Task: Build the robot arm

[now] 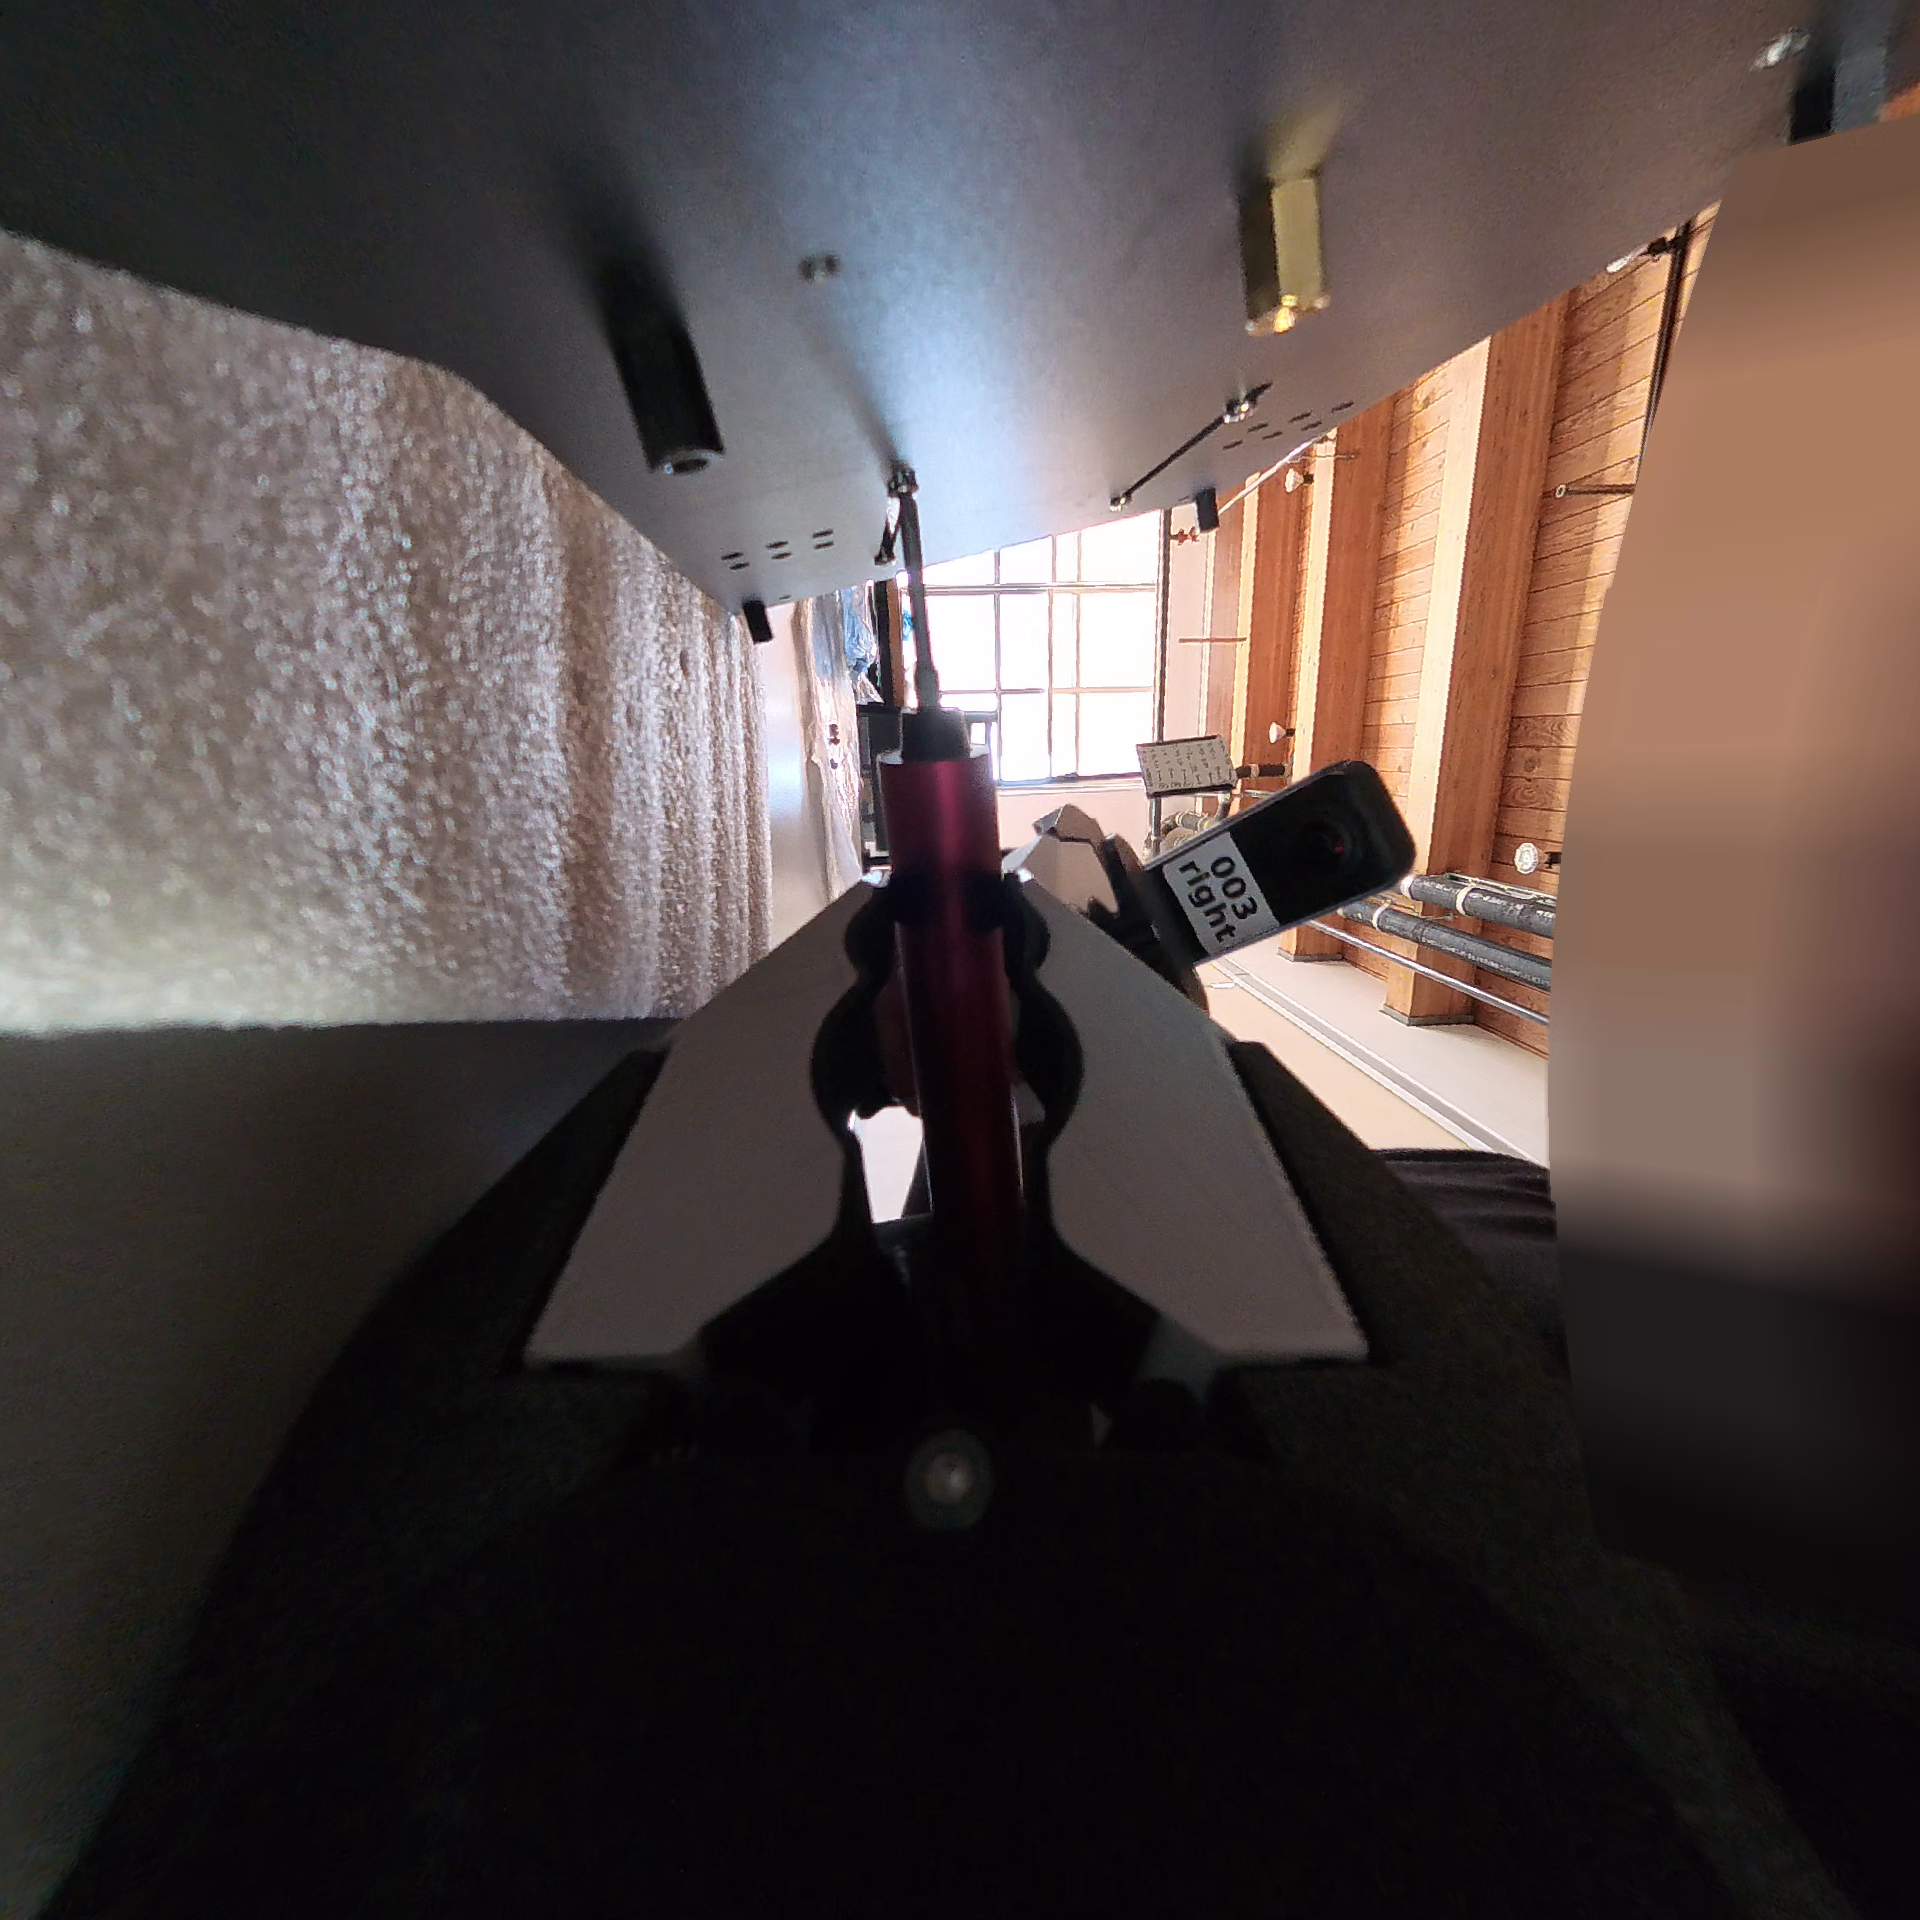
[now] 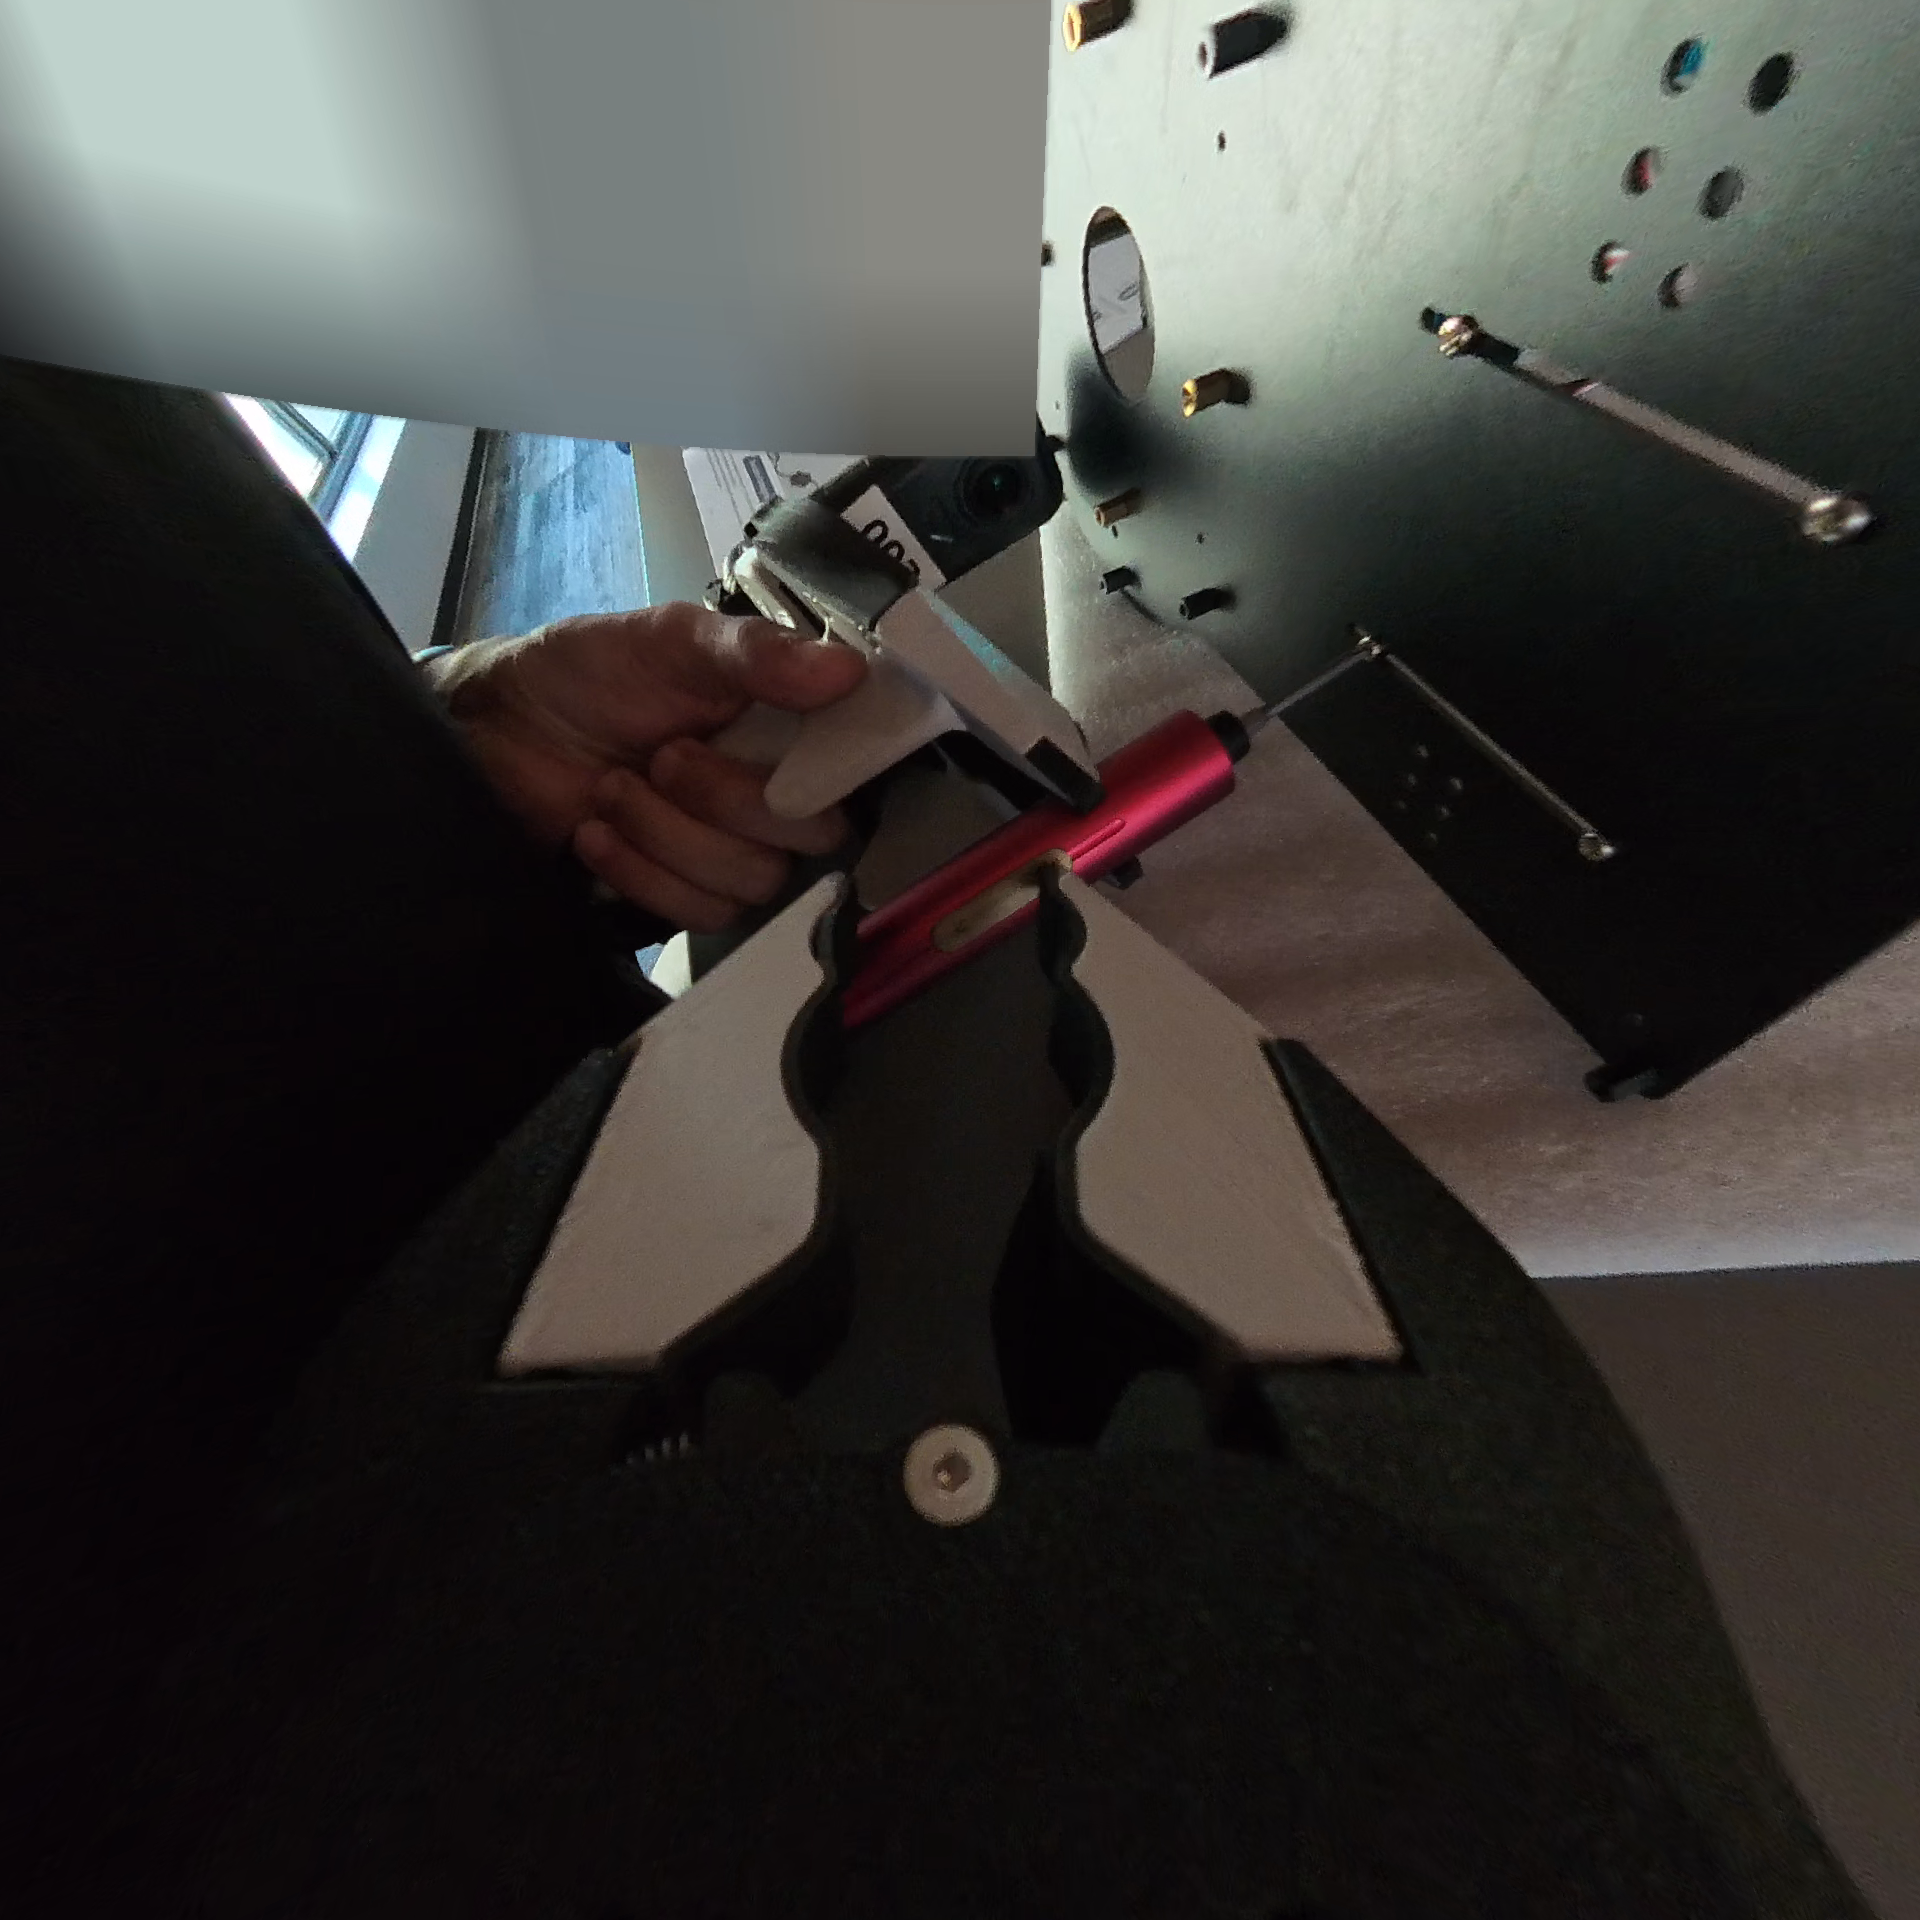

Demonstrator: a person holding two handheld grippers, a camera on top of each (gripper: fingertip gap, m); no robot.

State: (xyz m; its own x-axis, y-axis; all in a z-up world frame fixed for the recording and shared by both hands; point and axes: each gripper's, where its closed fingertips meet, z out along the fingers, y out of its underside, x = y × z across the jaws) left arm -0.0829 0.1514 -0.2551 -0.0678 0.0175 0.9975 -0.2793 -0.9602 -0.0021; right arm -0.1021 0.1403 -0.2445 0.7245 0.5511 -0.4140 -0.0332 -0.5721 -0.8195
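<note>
The left gripper is clenched on a slim magenta metal electric screwdriver, its fingers pinching the barrel near the front so the tool points straight ahead. The screwdriver's thin steel bit reaches up to a small screw head at the near edge of a flat black metal plate dotted with holes — bit and screw appear to touch. A brass hex standoff and a black standoff stick out of the plate's face.

The right gripper is spread, its fingers grasping nothing; the screwdriver's tail passes just beyond their tips, and whether they brush it I cannot tell. A person's hand grips the left gripper's handle. Beyond, the plate stands on pale foam padding. Several long screws sit in the plate already; how tightly this one is seated cannot be told.
</note>
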